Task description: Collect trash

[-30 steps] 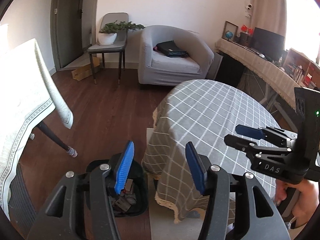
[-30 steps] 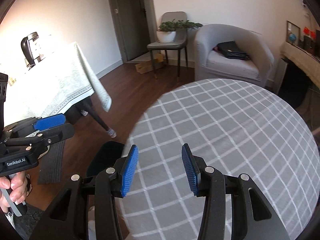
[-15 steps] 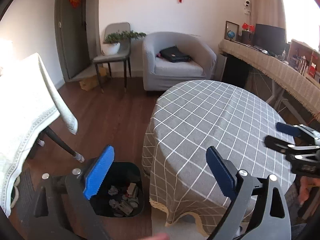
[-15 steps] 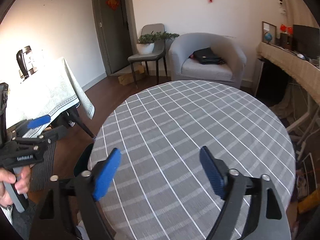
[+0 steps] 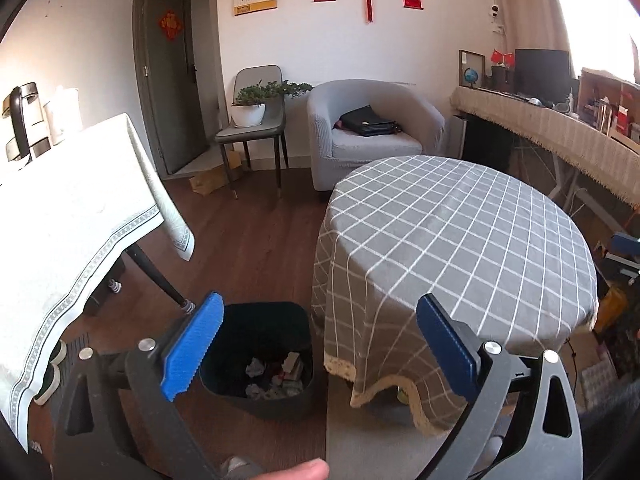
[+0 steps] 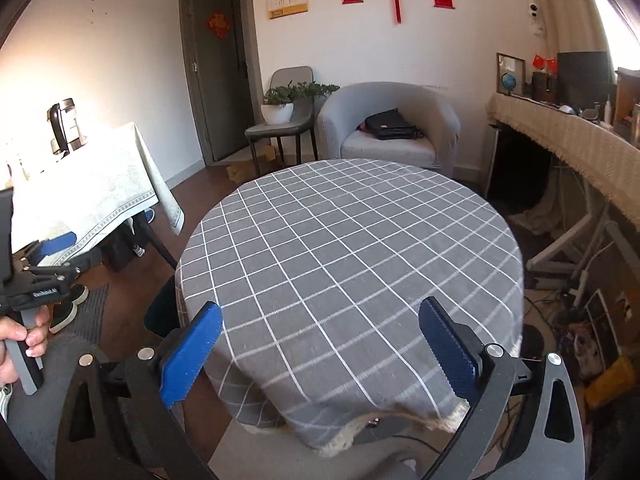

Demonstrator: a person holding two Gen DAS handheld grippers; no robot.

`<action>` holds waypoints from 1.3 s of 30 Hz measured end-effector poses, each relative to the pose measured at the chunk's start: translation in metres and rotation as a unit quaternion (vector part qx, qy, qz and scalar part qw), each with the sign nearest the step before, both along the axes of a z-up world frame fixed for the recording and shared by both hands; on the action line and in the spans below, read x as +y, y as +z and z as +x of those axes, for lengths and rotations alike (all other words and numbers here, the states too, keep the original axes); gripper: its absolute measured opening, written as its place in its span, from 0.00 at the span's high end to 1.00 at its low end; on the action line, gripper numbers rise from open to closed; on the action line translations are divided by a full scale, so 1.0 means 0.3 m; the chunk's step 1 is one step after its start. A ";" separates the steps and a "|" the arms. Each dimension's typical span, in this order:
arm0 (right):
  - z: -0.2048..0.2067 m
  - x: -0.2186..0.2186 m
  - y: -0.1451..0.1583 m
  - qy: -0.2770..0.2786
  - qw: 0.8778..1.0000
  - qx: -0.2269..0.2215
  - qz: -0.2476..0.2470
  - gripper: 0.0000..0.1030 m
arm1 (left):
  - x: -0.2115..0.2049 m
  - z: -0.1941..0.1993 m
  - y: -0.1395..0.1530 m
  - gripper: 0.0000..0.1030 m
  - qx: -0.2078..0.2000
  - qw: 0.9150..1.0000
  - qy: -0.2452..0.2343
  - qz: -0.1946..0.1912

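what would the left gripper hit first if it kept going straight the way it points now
Most likely the hanging side of the grey checked tablecloth on the round table. The open left gripper aims at the cloth's near left edge, with the black trash bin just left of that line. Depth is unclear, so it might pass between them.

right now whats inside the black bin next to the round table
The black bin holds crumpled paper and small scraps of packaging at its bottom. Its near wall and the left gripper's blue pad hide part of the inside, so anything there stays unseen.
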State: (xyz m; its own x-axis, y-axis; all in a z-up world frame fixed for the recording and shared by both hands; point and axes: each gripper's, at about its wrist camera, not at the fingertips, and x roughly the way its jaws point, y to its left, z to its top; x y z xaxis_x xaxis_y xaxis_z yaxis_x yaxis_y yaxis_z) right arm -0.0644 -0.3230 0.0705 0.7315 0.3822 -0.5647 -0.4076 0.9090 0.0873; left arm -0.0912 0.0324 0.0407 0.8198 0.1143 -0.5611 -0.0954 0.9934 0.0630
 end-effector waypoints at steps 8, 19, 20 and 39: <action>0.032 -0.019 0.028 -0.001 1.000 -0.009 0.000 0.04 | 0.009 -0.022 -0.010 0.04 -0.018 1.000 0.010 0.007; 0.036 0.019 0.023 -0.005 1.000 -0.007 -0.010 0.04 | 0.028 -0.004 -0.037 0.04 -0.014 1.000 0.001 0.002; 0.027 0.012 0.024 -0.008 1.000 -0.003 0.004 0.04 | 0.031 -0.007 -0.040 0.04 -0.014 1.000 0.003 0.000; -0.069 0.071 -0.007 -0.003 1.000 -0.013 -0.020 0.04 | 0.053 -0.034 -0.062 0.04 -0.005 1.000 0.005 -0.016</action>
State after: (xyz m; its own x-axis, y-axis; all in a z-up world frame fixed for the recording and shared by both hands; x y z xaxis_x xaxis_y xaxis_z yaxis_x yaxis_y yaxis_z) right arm -0.0850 -0.3018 0.0684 0.7476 0.3555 -0.5609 -0.4041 0.9138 0.0407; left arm -0.1014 0.0482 0.0220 0.8243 0.1053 -0.5563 -0.1064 0.9939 0.0304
